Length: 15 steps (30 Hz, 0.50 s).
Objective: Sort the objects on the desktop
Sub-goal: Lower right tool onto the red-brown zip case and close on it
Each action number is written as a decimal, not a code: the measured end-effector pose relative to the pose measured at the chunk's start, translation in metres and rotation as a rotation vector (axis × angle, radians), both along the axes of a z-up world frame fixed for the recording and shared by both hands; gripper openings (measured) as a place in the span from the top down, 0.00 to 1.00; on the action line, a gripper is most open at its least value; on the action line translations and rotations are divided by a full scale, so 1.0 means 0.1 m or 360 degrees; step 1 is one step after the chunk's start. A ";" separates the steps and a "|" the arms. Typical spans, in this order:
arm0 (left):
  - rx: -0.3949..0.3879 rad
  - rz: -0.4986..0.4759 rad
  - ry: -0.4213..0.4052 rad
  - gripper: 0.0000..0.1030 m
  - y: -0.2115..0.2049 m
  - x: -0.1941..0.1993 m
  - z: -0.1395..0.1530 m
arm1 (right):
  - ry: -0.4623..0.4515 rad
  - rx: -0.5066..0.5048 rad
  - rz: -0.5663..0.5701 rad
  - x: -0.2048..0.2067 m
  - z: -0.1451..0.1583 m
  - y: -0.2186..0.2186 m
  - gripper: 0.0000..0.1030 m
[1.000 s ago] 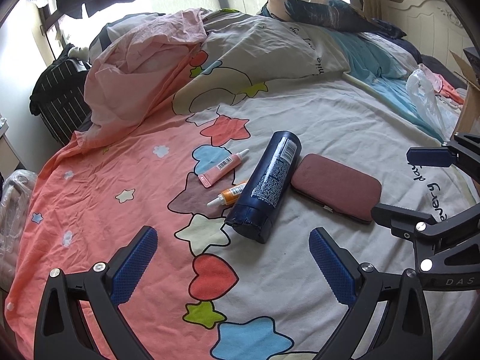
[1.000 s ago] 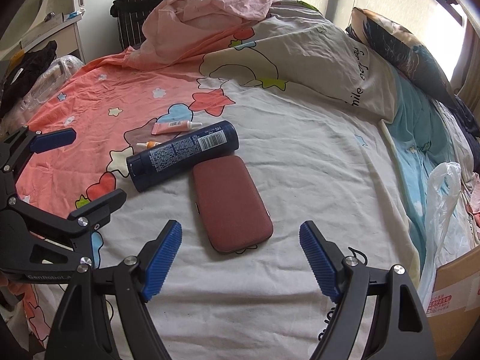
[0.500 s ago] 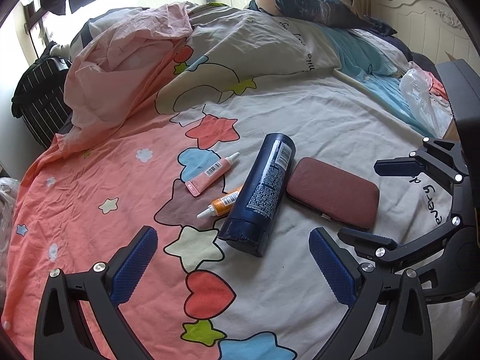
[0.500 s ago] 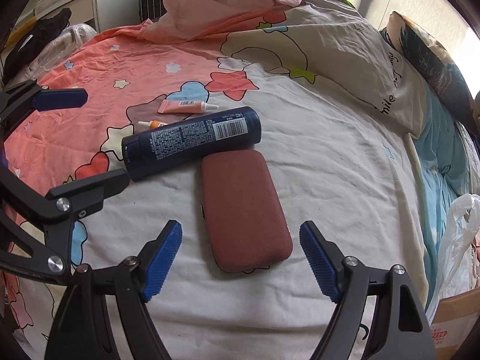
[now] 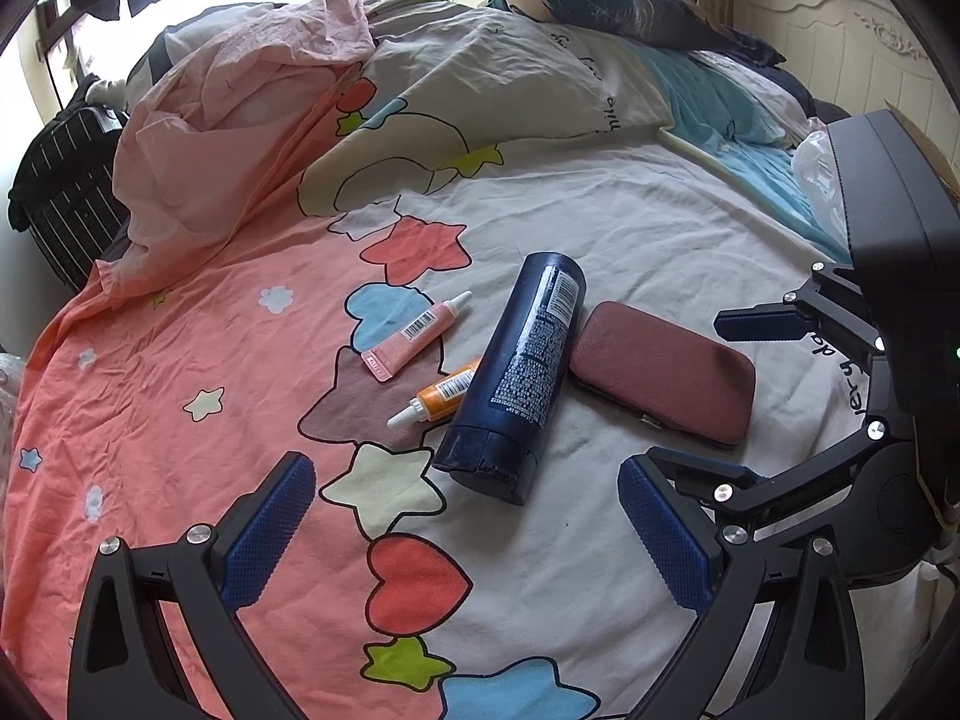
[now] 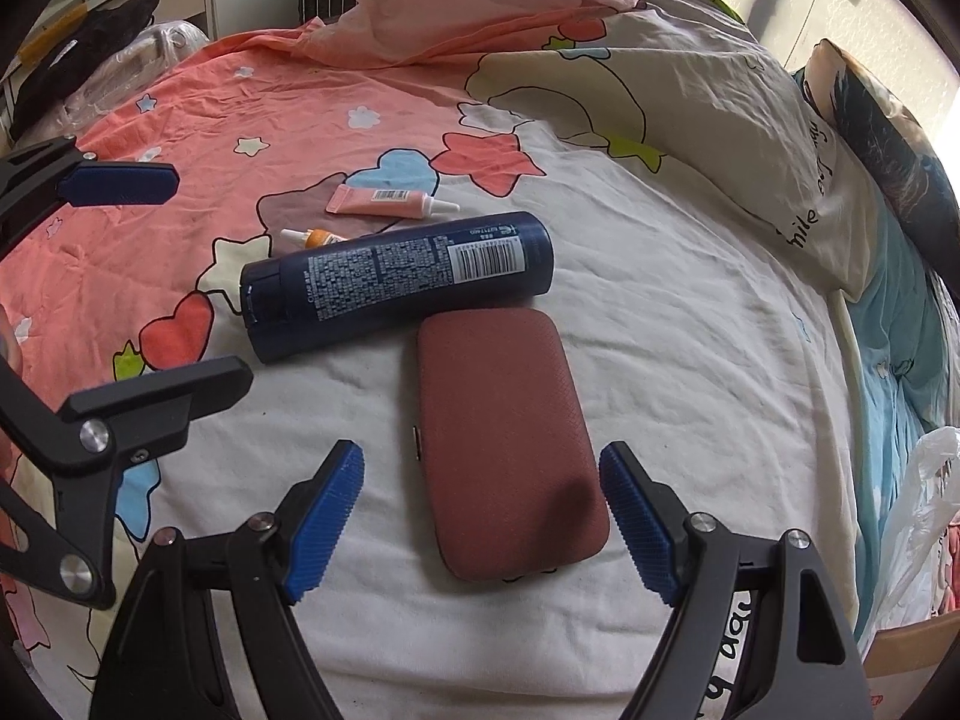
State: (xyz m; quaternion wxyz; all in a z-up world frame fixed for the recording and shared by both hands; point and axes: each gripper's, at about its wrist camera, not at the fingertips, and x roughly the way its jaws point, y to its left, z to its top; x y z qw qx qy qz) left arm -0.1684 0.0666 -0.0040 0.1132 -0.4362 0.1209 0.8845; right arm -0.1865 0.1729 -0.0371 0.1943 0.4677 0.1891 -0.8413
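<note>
On the patterned bedsheet lie a dark blue bottle (image 5: 516,378) (image 6: 396,282), a maroon case (image 5: 660,372) (image 6: 504,438), a pink tube (image 5: 414,336) (image 6: 384,204) and a small orange tube (image 5: 441,396) (image 6: 318,237). The bottle rests on its side against the case and partly hides the orange tube. My right gripper (image 6: 480,525) is open, its blue pads astride the near end of the maroon case without touching it. My left gripper (image 5: 468,540) is open just short of the bottle's cap end, nothing between its fingers.
A crumpled pink quilt (image 5: 240,120) and a dark pillow (image 5: 630,6) lie at the far side of the bed. A white plastic bag (image 6: 918,528) and a cardboard box (image 6: 912,648) sit at the right edge. A black striped suitcase (image 5: 60,192) stands left.
My right gripper has come down and closer, so the maroon case now lies between its pads. The left gripper's view has shifted only slightly.
</note>
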 end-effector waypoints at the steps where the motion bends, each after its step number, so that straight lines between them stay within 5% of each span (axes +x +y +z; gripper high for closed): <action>1: -0.0006 0.0001 0.0005 0.00 0.00 0.00 0.00 | -0.0004 -0.0003 -0.0004 -0.01 -0.01 0.00 0.24; 8: -0.0028 0.0009 0.0016 0.00 -0.02 0.00 0.00 | -0.0077 -0.0024 -0.0061 -0.12 -0.12 0.06 0.24; 10: -0.0032 0.0012 0.0014 0.00 -0.02 -0.01 -0.01 | -0.0082 -0.0036 -0.0084 -0.14 -0.12 0.08 0.34; 15: -0.0056 -0.0004 0.0021 0.00 0.01 0.00 -0.01 | -0.0073 -0.0057 -0.0121 -0.12 -0.09 0.09 0.37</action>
